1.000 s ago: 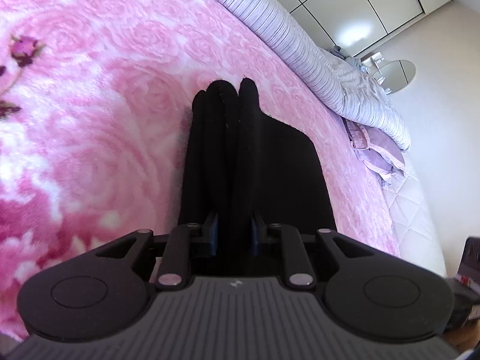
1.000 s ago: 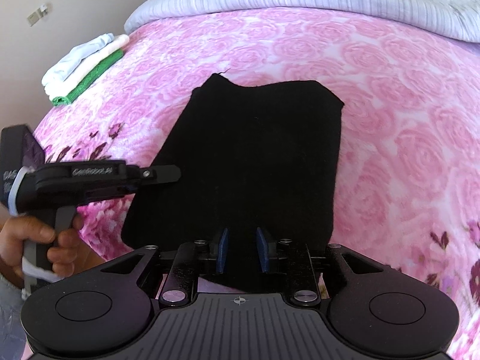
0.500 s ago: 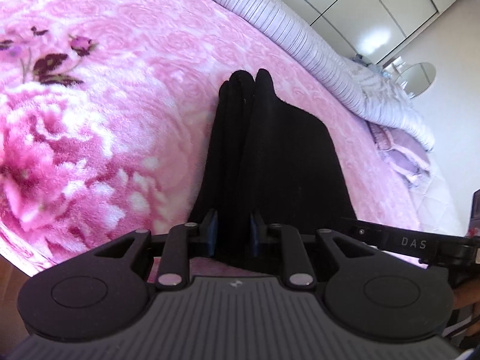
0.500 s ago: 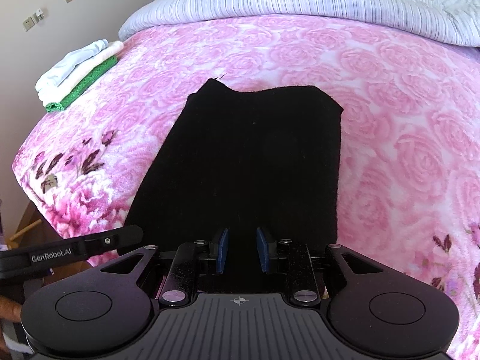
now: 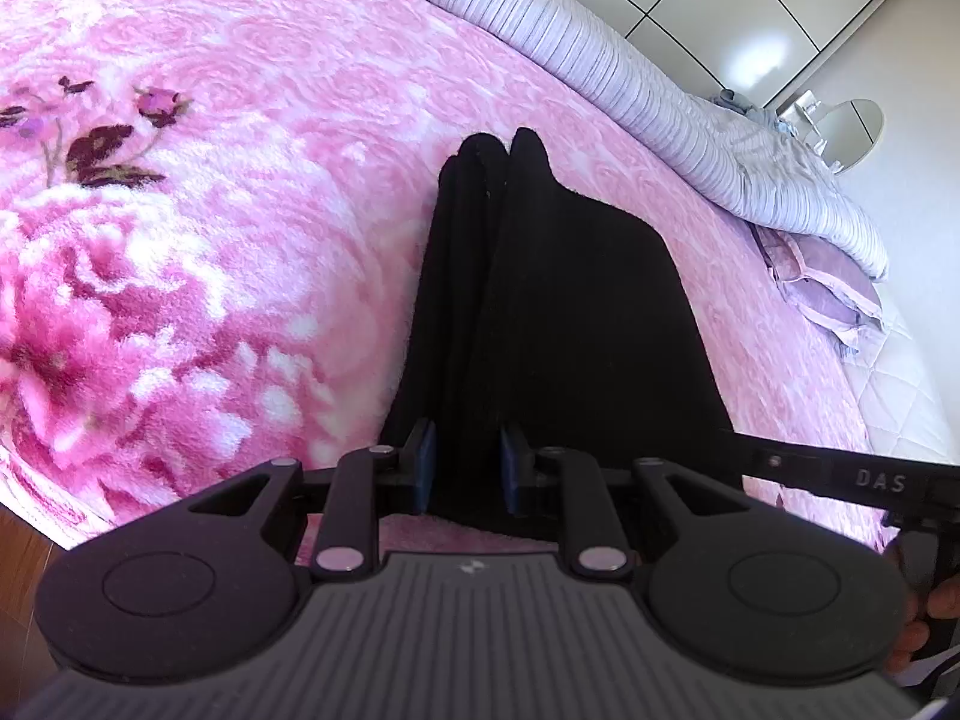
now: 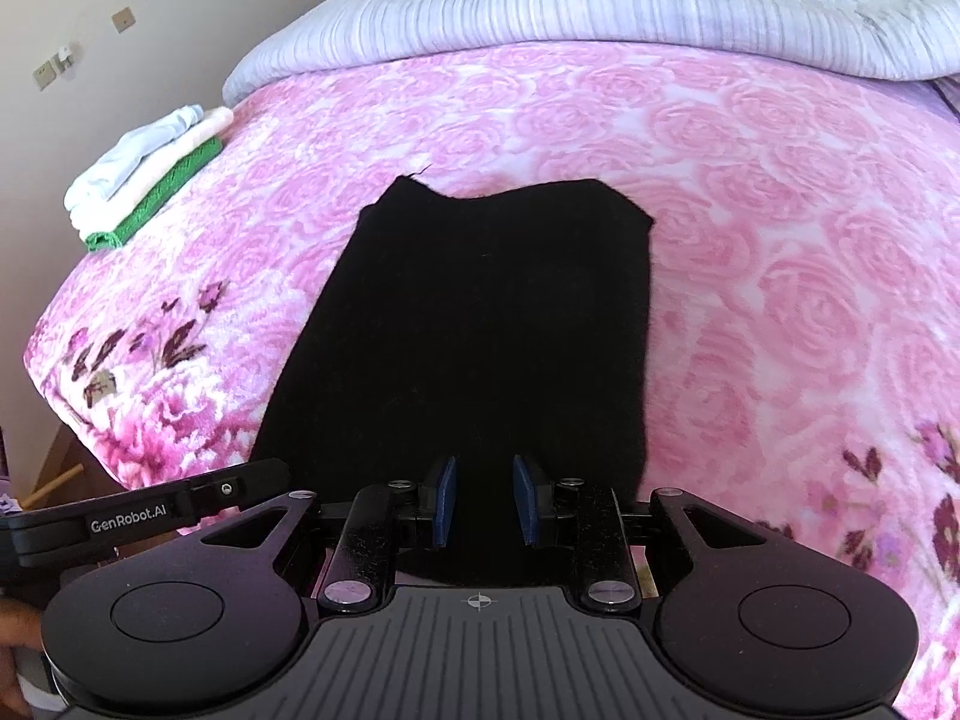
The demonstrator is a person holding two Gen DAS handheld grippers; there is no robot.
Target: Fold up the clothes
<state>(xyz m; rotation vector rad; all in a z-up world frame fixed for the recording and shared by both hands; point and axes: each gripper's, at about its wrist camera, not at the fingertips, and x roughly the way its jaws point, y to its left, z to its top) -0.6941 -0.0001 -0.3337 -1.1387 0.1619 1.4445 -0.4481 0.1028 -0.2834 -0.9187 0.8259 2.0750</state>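
So the black knit garment [image 6: 480, 324] is lying on the bed, spread over a fluffy pink rose-print blanket [image 6: 750, 192], with its near hem right at the bed's near edge. From the right wrist view it's mostly flat, a tall rectangle with a little thread sticking off the far left corner. From the left wrist view you're looking along its left side, where the fabric [image 5: 540, 312] stands up in a couple of bunched vertical folds.

The left tool [image 5: 465, 468] has its blue pads set narrow with black fabric between them, so it's pinching the near left part of the hem. The right tool [image 6: 483, 501] looks the same: pads close together, cloth running between them, gripping the near edge further to the right.

Around it: a small stack of folded white, cream and green cloths [image 6: 147, 177] sits at the far left edge of the bed, well apart from the garment. A striped lilac duvet [image 6: 600, 12] is rolled along the head of the bed, with a lilac pillow [image 5: 822, 282] past it. White glossy wardrobe doors [image 5: 750, 18] and a round mirror [image 5: 852, 132] are in the background.

Hard to see: the actual hem inside both tools is just black on black, so how much cloth each one has is anyone's guess. Each tool's camera catches the other tool's arm only at the frame edge, cut off.
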